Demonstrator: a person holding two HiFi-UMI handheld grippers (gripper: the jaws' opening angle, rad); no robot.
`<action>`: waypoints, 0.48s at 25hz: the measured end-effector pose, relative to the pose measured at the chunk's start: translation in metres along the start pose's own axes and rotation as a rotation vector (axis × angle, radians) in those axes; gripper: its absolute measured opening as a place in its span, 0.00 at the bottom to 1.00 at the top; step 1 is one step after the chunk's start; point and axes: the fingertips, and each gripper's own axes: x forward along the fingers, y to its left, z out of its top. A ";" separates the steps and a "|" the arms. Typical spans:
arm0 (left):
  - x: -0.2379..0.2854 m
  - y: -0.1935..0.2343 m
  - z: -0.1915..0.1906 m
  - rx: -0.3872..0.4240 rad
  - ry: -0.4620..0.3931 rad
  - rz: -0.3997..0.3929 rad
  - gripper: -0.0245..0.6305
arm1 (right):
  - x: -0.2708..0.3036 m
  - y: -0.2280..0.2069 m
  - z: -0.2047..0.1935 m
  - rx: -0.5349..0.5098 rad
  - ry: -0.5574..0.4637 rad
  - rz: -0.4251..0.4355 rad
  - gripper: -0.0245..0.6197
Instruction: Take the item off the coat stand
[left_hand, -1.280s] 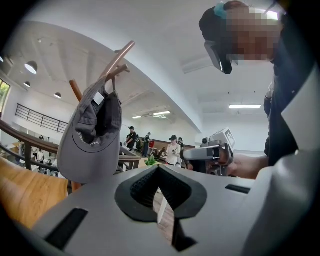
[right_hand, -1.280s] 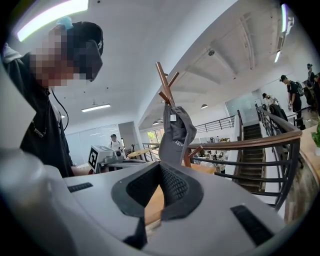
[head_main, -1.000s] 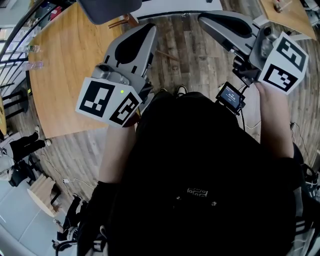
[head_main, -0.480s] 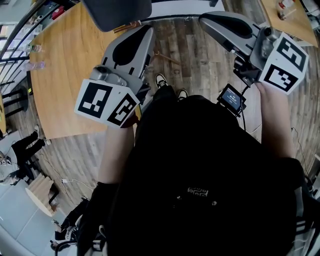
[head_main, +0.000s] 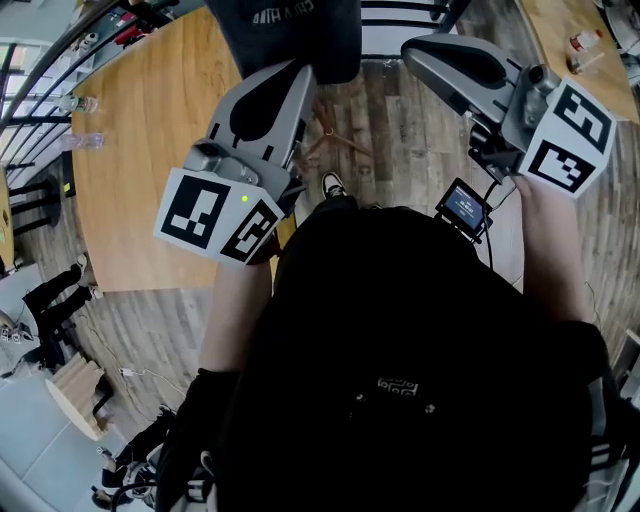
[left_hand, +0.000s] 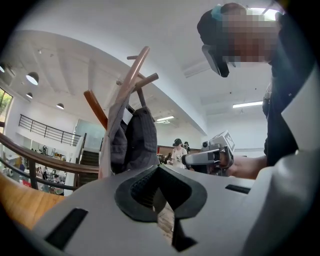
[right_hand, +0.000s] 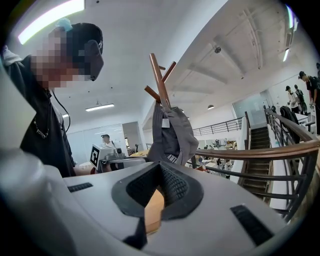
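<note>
Hanging limp — dark grey cap (right_hand: 172, 135)

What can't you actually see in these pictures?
- Head view: the cap is cut off by the top edge, and its lettering is too small to read.
- Left gripper view: the coat stand's base hides behind the left gripper.
- Right gripper view: which peg holds the cap is hidden by its fabric.

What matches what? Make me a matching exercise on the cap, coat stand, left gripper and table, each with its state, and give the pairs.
1. cap
2. coat stand
3. left gripper
4. table

A. shut, nothing between the jaws
B. grey, hanging
C. light wood top, lying flat
D. upright, pegs angled upward

Pairs: 1-B, 2-D, 3-A, 4-C
</note>
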 end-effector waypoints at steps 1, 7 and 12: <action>0.000 0.008 0.004 0.005 -0.007 0.003 0.04 | 0.007 -0.004 0.004 -0.003 0.000 0.001 0.07; -0.012 0.021 0.024 0.018 -0.063 -0.001 0.04 | 0.022 -0.004 0.019 -0.040 -0.008 -0.017 0.06; -0.029 0.011 0.061 0.038 -0.143 -0.062 0.04 | 0.025 -0.006 0.034 -0.055 -0.014 -0.039 0.07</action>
